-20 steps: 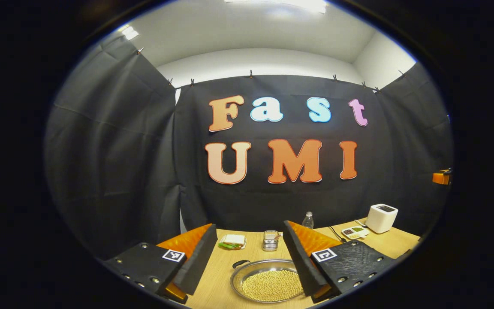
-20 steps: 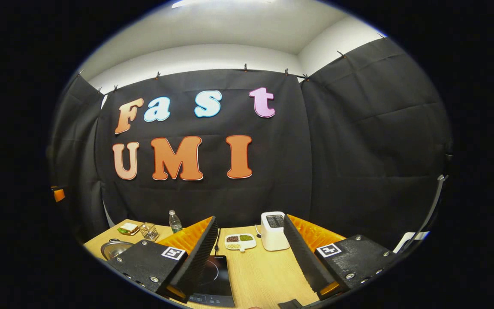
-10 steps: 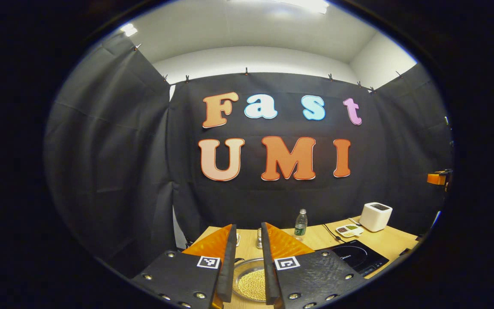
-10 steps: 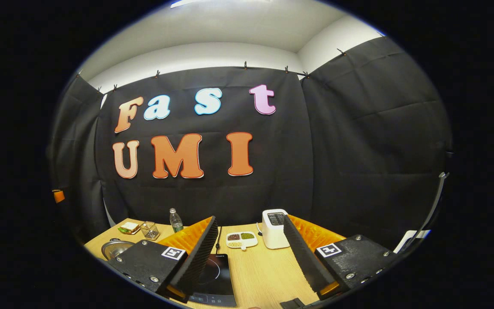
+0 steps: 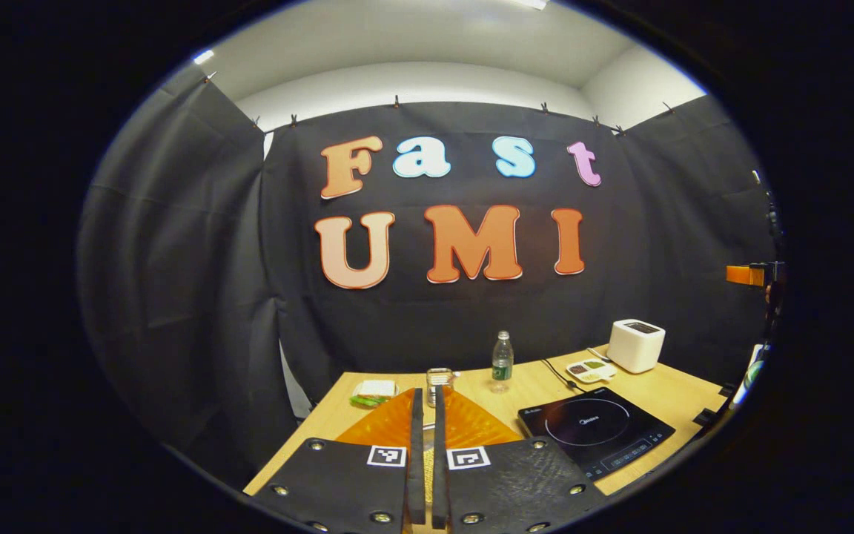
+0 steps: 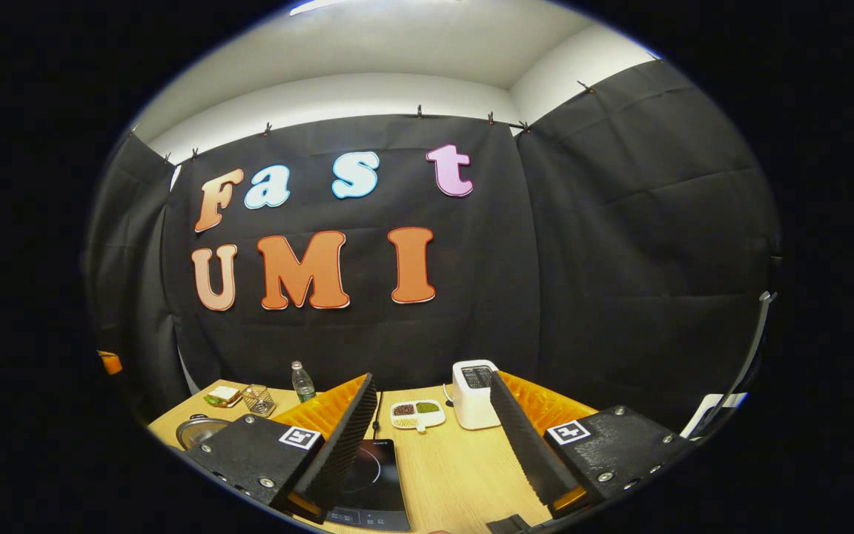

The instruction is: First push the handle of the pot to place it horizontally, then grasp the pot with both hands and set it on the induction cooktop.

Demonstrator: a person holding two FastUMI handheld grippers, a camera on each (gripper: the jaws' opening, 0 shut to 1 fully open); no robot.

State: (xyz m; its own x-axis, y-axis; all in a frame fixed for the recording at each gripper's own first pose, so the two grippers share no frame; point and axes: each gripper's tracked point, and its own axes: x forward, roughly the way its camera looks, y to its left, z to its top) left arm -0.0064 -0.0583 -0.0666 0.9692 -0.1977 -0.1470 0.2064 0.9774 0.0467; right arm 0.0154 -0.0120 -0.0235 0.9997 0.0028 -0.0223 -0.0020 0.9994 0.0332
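black induction cooktop (image 5: 596, 432), white toaster (image 5: 635, 345)

1. One induction cooktop (image 5: 594, 430), black.
2. One pot (image 6: 197, 430), only its rim visible.
3. One white toaster (image 5: 636, 345).
4. One plastic bottle (image 5: 501, 361).
5. One wire basket (image 6: 257, 400).
6. One sandwich (image 5: 372, 391) on a plate.
7. One divided dish (image 6: 416, 415) with three compartments.
8. Two grippers: left gripper (image 5: 424, 452), right gripper (image 6: 433, 437).

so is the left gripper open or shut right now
Shut. In the left gripper view the left gripper has its two fingers side by side with a thin slit between them and nothing visibly held.
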